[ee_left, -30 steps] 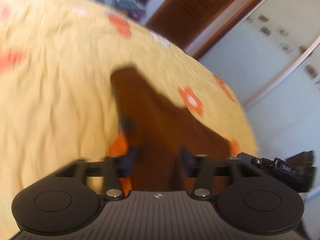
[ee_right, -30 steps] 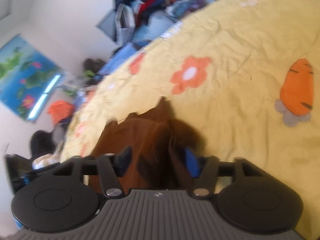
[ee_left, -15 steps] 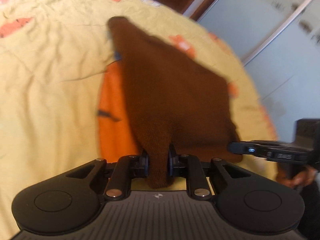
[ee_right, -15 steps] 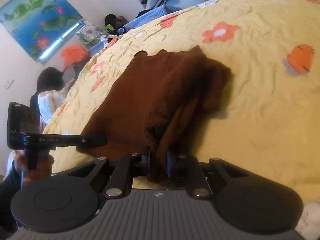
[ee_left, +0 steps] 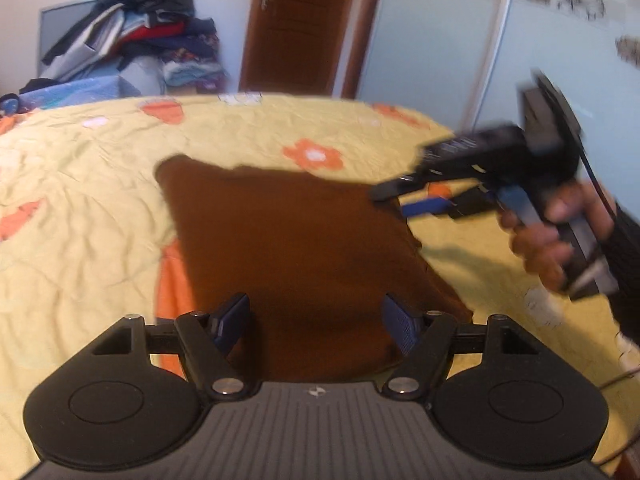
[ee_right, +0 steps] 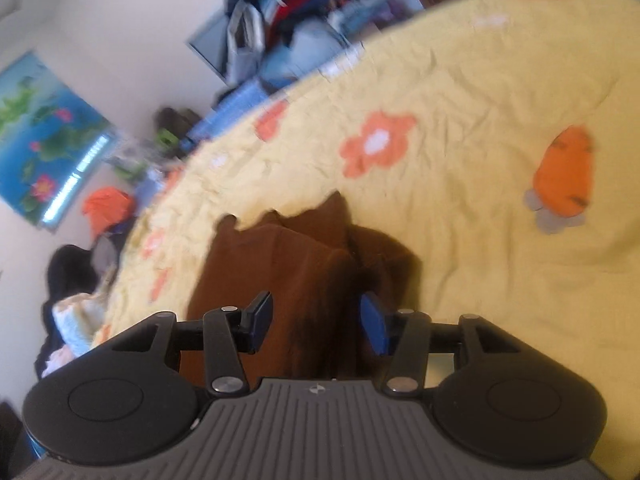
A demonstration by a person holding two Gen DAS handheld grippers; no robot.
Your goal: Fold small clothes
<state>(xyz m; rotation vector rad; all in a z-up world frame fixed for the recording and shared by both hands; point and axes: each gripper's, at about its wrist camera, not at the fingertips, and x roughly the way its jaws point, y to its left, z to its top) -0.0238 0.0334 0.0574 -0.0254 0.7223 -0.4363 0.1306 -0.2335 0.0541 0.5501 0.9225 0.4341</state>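
Left gripper (ee_left: 316, 322): jaws spread wide, nothing between the 2 blue pads (ee_left: 230, 322). It hangs just above the near edge of the brown garment (ee_left: 296, 248), and the cloth lies loose beneath the gap.

Right gripper (ee_right: 316, 322): jaws likewise apart, blue pads (ee_right: 374, 324) clear of the fabric. In the left wrist view the same tool (ee_left: 424, 204) shows at the far right corner of the garment, blurred, with the person's hand (ee_left: 548, 236) wrapped around its handle. From that view alone its contact with the cloth cannot be judged.

The brown garment lies on the yellow bedspread (ee_left: 80, 208), roughly 4-sided, flat in the left wrist view. In the right wrist view (ee_right: 304, 276) it shows layered folds, with a ridge running away from the tool and a ragged far edge.

The bedspread is crumpled and printed with orange flowers (ee_right: 376, 142) and an orange carrot (ee_right: 566, 180). Part of another orange print (ee_left: 174, 280) shows at the garment's left edge.

Beyond the bed: a pile of clothes (ee_left: 132, 32) against the wall, a brown door (ee_left: 304, 24), pale sliding wardrobe panels (ee_left: 500, 40). The right wrist view also shows a lotus poster (ee_right: 40, 140) on the wall at left.
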